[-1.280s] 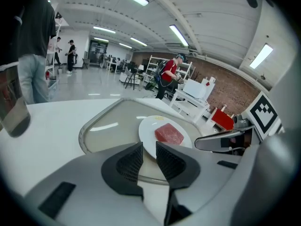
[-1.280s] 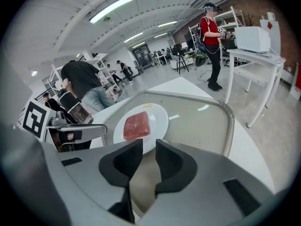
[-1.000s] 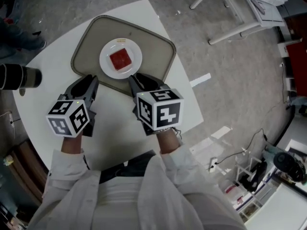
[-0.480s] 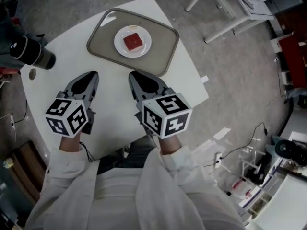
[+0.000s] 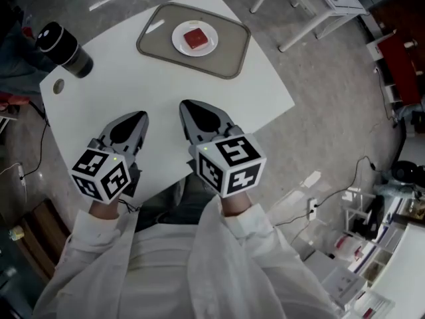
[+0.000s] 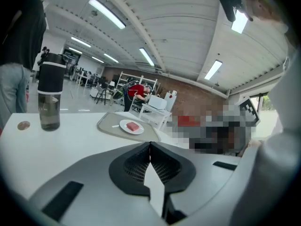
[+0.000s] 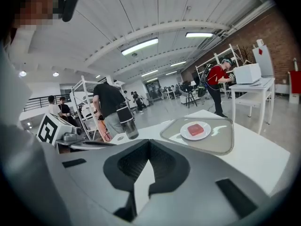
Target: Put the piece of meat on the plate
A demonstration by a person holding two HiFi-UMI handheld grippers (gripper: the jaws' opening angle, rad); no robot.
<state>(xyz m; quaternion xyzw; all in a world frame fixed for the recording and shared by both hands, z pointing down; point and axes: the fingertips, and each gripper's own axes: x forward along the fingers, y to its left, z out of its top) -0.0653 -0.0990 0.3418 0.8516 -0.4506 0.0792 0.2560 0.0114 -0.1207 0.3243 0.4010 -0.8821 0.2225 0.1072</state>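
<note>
A red square piece of meat [image 5: 195, 39] lies on a small white plate [image 5: 184, 46], which stands on a grey tray [image 5: 229, 66] at the far side of the white table. The left gripper view shows the meat [image 6: 134, 126] on the plate [image 6: 126, 126] far ahead, and in the right gripper view the meat [image 7: 195, 129] is on the plate [image 7: 195, 136] too. My left gripper [image 5: 136, 117] and right gripper [image 5: 188, 105] hover over the table's near part, well short of the tray. Both are shut with nothing between the jaws.
A dark bottle [image 5: 64, 48] stands at the table's far left, with a small round disc [image 5: 58, 85] near it. The table edge [image 5: 279, 111] runs close on the right. A white frame table [image 5: 312, 12] and floor clutter lie beyond. People stand in the background.
Both grippers have drawn back from the tray toward the near edge of the table. The tray with plate and meat now sits farther off, and the bottle has come fully into view.
</note>
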